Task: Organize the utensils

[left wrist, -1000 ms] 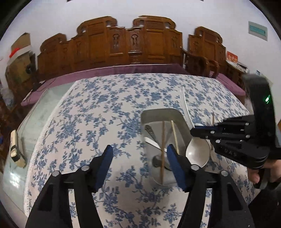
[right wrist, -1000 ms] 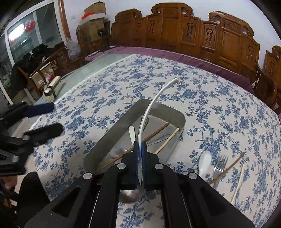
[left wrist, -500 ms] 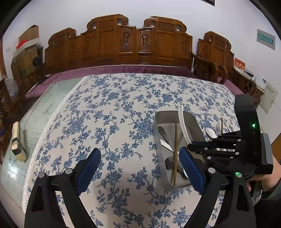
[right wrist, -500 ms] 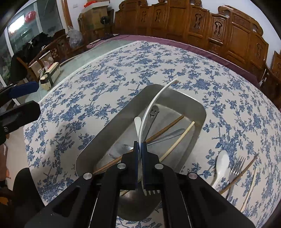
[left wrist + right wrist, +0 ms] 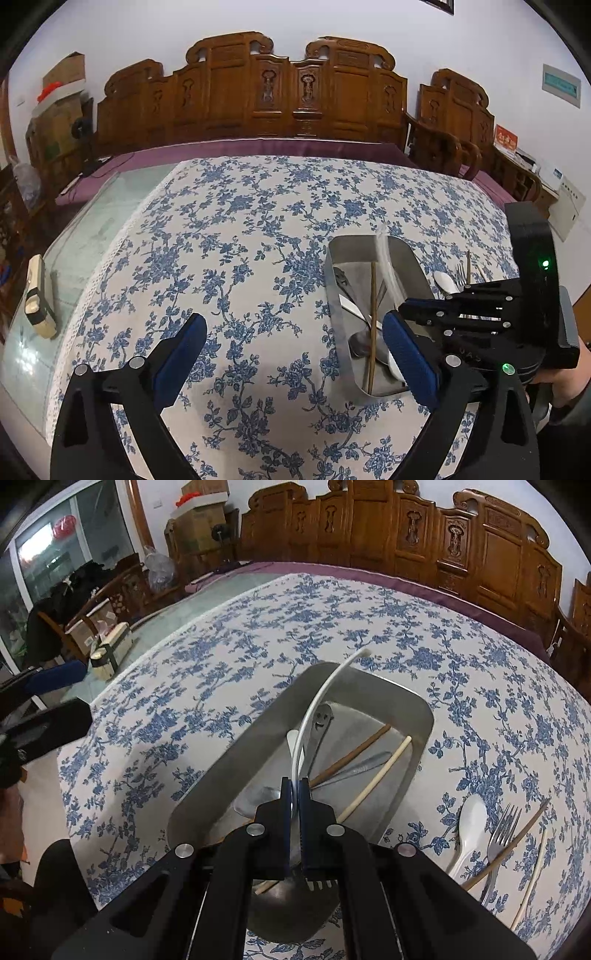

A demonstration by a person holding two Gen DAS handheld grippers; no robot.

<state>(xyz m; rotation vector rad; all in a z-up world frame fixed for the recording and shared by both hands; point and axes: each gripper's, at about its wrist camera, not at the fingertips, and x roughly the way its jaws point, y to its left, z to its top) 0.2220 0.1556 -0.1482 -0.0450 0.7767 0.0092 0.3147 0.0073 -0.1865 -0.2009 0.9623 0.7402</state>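
Blue-flowered tablecloth (image 5: 369, 635) under a steel tray (image 5: 421, 716); my right gripper (image 5: 295, 797) pinches a white spoon handle (image 5: 321, 701) (over the tray), while my left gripper (image 5: 291, 350) opens wide, holding nothing.

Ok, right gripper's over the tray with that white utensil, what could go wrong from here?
1. The white utensil sticks out past the metal tray's far rim, so on release from the right gripper it may tip out onto the tablecloth.
2. It may land across the chopsticks in the tray and sit unstable.
3. The open left gripper hangs beside the tray and could nudge it.
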